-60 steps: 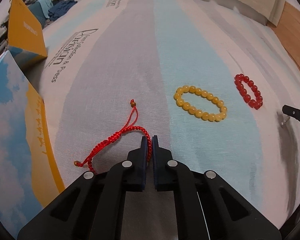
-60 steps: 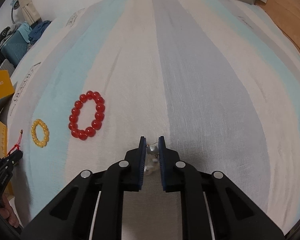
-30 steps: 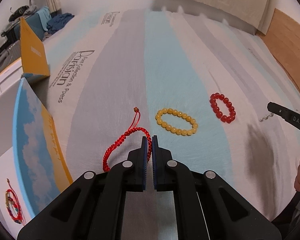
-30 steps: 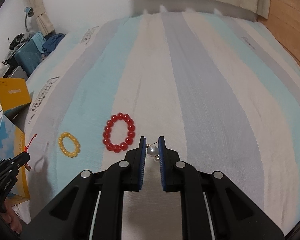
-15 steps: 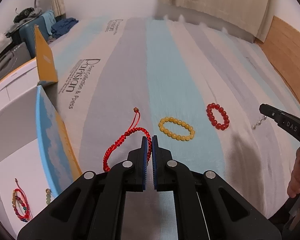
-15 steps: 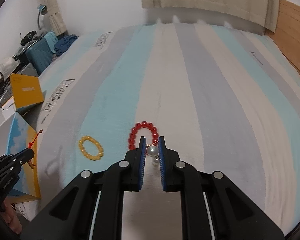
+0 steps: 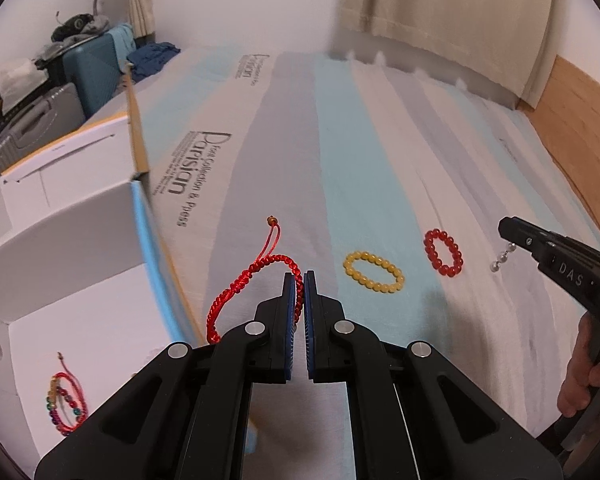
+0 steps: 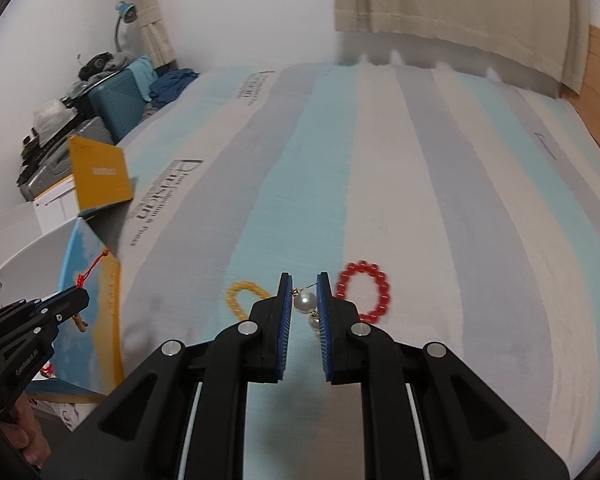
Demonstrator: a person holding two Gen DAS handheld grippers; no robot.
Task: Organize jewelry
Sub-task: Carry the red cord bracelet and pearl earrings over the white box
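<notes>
Left wrist view: the left tongs are clenched on a red cord bracelet, which hangs from the tips above the bed, its two tail cords ending in a small bead. Two bead bracelets lie on the striped bed cover beyond — one yellow, one red — near each other but apart. At the right edge the right tongs hold a pearl earring that dangles from the tips, and the person's right hand grips the handle. To the left stands an open white box with a blue-and-yellow wall; on its floor lies one more bracelet of coloured beads on red cord. A second box with a yellow flap sits behind it.

Right wrist view: the right tongs are closed on the earring — two pearls, a larger one between the pads and a smaller one just below, with a thin gold wire at the top. The yellow bracelet shows left of the tips, partly hidden, and the red one right of them, both lying on the bed. At lower left the left tongs carry the cord bracelet in front of the box.
</notes>
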